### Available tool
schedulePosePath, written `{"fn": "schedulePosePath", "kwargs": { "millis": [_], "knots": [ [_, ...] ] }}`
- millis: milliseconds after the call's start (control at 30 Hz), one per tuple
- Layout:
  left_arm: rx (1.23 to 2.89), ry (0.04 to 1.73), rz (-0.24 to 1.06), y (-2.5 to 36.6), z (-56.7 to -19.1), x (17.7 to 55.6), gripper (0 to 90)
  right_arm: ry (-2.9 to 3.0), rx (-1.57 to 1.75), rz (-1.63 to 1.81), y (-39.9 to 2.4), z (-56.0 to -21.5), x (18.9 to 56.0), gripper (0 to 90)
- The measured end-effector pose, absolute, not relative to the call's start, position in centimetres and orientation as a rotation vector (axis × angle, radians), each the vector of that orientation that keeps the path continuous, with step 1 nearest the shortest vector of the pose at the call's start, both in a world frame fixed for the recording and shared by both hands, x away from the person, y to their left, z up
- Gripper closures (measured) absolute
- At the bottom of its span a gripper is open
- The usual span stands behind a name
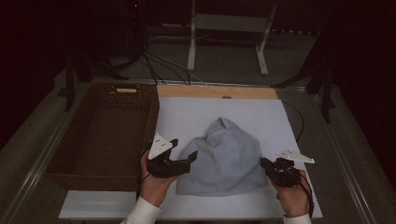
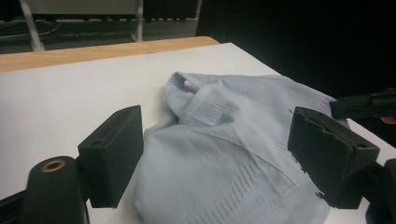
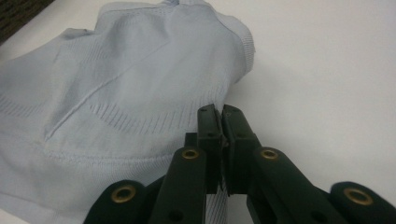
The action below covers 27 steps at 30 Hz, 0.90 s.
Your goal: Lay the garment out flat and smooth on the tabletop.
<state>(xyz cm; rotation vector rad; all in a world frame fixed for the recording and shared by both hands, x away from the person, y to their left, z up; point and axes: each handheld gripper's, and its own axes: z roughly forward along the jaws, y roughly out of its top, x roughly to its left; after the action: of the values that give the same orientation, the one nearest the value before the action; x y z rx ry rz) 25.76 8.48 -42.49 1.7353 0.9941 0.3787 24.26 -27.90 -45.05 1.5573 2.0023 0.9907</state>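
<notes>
- The table (image 1: 187, 116), covered by a white board, carries everything; a dark wicker basket (image 1: 100, 135) stands along its left side, apart from the cloth.
- A pale blue knit garment (image 1: 224, 161) lies bunched in the middle of the board, one part peaked up toward the far edge, the near hem roughly flat. It looks partly gathered and not neatly folded, so I judge the folding is only under way and any move to the basket is yet to come.
- The left hand-held gripper (image 1: 184, 161) sits at the garment's left edge, released: its jaws stand wide apart over the fabric, and no pad presses on it.
- The right hand-held gripper (image 3: 223, 128) is clenched on the garment's right hem, a thin fold of cloth pinched between its pads.
</notes>
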Motion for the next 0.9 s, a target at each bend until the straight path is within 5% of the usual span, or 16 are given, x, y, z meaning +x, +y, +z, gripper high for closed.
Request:
{"fn": "schedulePosePath", "kwargs": {
  "millis": [233, 600, 900],
  "knots": [
    [1.74, 0.982, 0.393, 8.3, -42.5, 25.7, 18.2, 2.044, 1.572, 0.932, -28.3, -46.2, 24.4, 85.5],
    [1.739, 0.974, 0.419, 8.3, -42.4, 25.6, 16.3, 2.008, 1.535, 0.924, -28.4, -46.6, 24.4, 48.1],
    [1.739, 0.973, 0.428, 8.2, -42.6, 25.6, 16.1, 2.027, 1.555, 0.894, -28.4, -47.9, 24.8, 44.6]
  ]
}}
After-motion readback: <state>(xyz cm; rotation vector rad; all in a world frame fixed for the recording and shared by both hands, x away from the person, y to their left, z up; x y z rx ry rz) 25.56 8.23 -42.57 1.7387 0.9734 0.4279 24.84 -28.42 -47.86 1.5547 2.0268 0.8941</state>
